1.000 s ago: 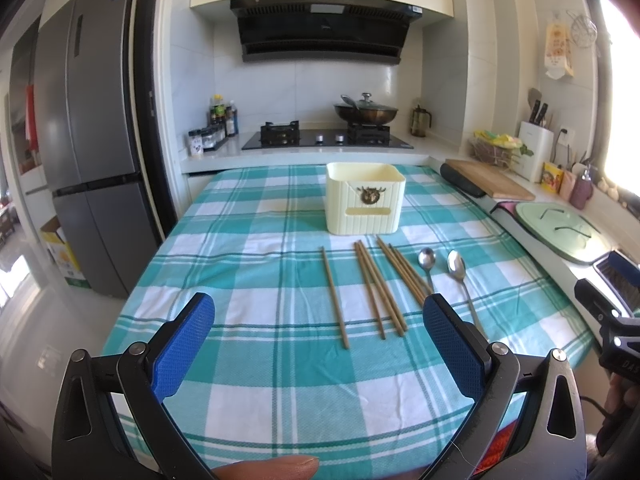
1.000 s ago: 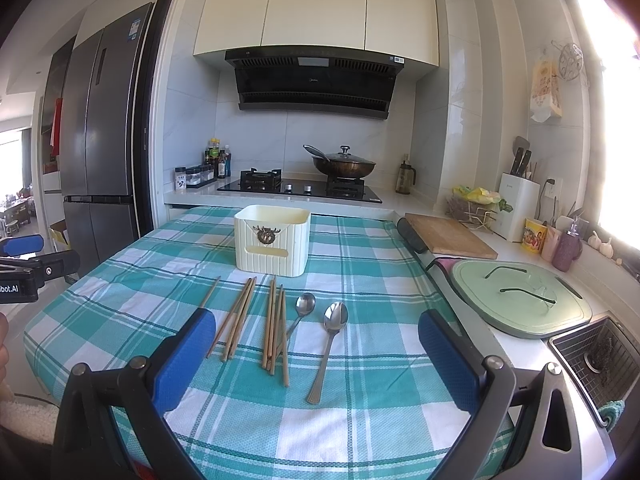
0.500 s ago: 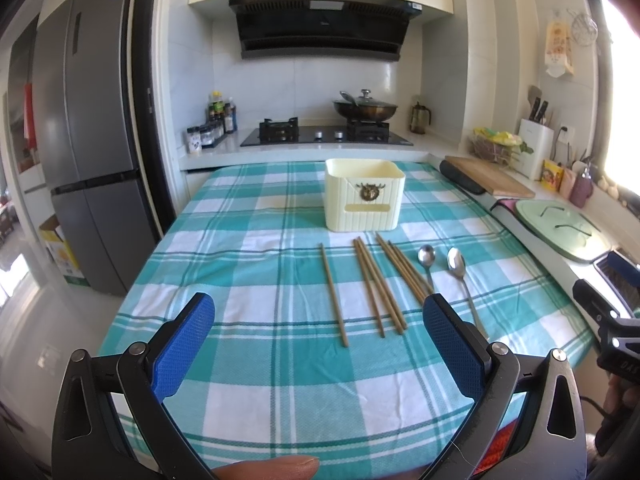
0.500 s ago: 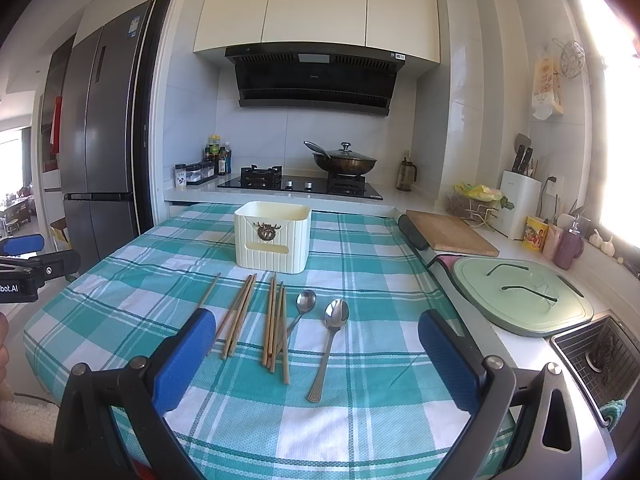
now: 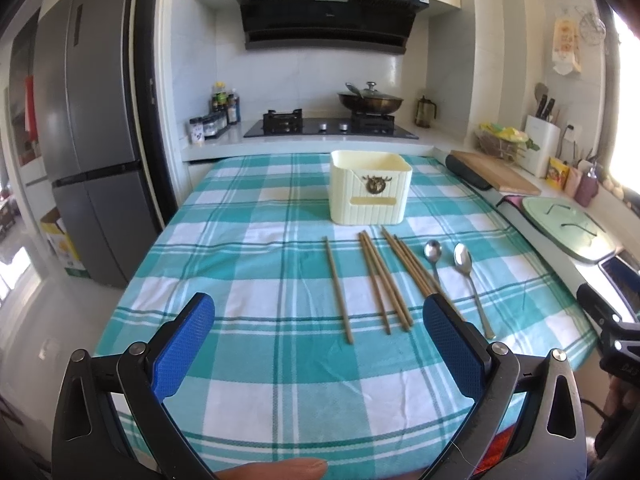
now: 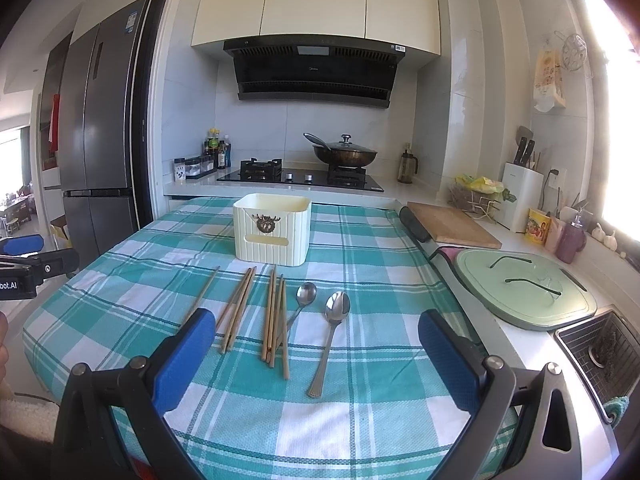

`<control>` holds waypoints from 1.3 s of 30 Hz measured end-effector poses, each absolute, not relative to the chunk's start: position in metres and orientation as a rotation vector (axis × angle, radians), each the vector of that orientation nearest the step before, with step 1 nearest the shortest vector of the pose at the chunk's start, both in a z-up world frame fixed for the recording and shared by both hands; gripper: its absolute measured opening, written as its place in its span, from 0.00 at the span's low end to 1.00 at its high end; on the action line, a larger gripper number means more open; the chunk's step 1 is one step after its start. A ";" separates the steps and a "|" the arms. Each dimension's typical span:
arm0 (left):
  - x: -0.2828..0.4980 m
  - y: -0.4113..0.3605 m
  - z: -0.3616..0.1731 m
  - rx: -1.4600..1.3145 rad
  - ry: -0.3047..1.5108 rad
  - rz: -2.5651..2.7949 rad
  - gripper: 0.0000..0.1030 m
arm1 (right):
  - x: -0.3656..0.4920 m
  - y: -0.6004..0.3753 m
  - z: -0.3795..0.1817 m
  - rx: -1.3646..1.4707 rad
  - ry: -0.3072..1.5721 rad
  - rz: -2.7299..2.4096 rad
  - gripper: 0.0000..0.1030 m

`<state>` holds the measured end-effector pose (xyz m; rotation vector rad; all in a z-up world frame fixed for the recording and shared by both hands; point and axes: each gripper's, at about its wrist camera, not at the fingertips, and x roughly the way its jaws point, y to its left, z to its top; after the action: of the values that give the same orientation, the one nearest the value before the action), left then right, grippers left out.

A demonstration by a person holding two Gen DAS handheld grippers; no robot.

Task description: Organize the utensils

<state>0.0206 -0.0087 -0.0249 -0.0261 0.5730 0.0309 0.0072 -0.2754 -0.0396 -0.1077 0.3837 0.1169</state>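
A cream utensil holder (image 5: 370, 187) (image 6: 273, 228) stands upright on the green checked tablecloth (image 5: 248, 264). In front of it lie several wooden chopsticks (image 5: 384, 280) (image 6: 273, 312) and two metal spoons (image 5: 464, 264) (image 6: 332, 328) side by side. My left gripper (image 5: 318, 338) is open and empty, hovering near the table's front edge, short of the chopsticks. My right gripper (image 6: 316, 356) is open and empty, above the near ends of the chopsticks and the spoon handles.
A green lid (image 6: 524, 288) and a wooden cutting board (image 6: 452, 226) lie on the counter to the right, by a sink (image 6: 600, 348). A stove with a wok (image 6: 344, 154) is behind the table. A fridge (image 5: 92, 152) stands on the left.
Both grippers have shifted only slightly; the views tilt a little and the utensils look marginally closer. Nothing on the table has moved.
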 end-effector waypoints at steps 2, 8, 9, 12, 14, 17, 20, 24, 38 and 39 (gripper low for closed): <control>0.027 -0.004 -0.024 -0.026 0.569 0.053 1.00 | 0.011 -0.278 -0.040 -0.105 0.392 0.111 1.00; 0.064 0.013 -0.036 -0.015 0.582 0.118 1.00 | 0.041 -0.292 -0.043 -0.167 0.454 0.128 1.00; 0.073 0.017 -0.041 -0.027 0.605 0.115 1.00 | 0.049 -0.294 -0.045 -0.193 0.472 0.127 1.00; 0.101 0.028 -0.060 -0.098 0.690 0.085 1.00 | 0.080 -0.297 -0.063 -0.309 0.556 0.088 1.00; 0.118 0.030 -0.073 -0.120 0.742 0.093 1.00 | 0.101 -0.298 -0.080 -0.373 0.615 0.064 1.00; 0.144 0.027 -0.090 -0.118 0.796 0.085 1.00 | 0.133 -0.305 -0.106 -0.332 0.710 0.095 0.99; 0.173 0.015 -0.108 -0.088 0.836 0.074 1.00 | 0.164 -0.311 -0.127 -0.173 0.813 0.146 0.90; 0.214 0.005 -0.135 -0.073 0.900 0.079 0.99 | 0.200 -0.305 -0.153 -0.078 0.902 0.177 0.59; 0.249 -0.020 -0.181 -0.001 1.029 0.057 0.56 | 0.224 -0.288 -0.179 -0.156 0.925 0.164 0.19; 0.247 -0.019 -0.180 0.003 1.023 0.070 0.41 | 0.224 -0.288 -0.179 -0.166 0.921 0.154 0.14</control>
<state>0.2471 -0.0189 -0.1796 0.0028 1.0227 0.0698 0.2240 -0.2883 -0.1788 -0.1657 0.9214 0.1543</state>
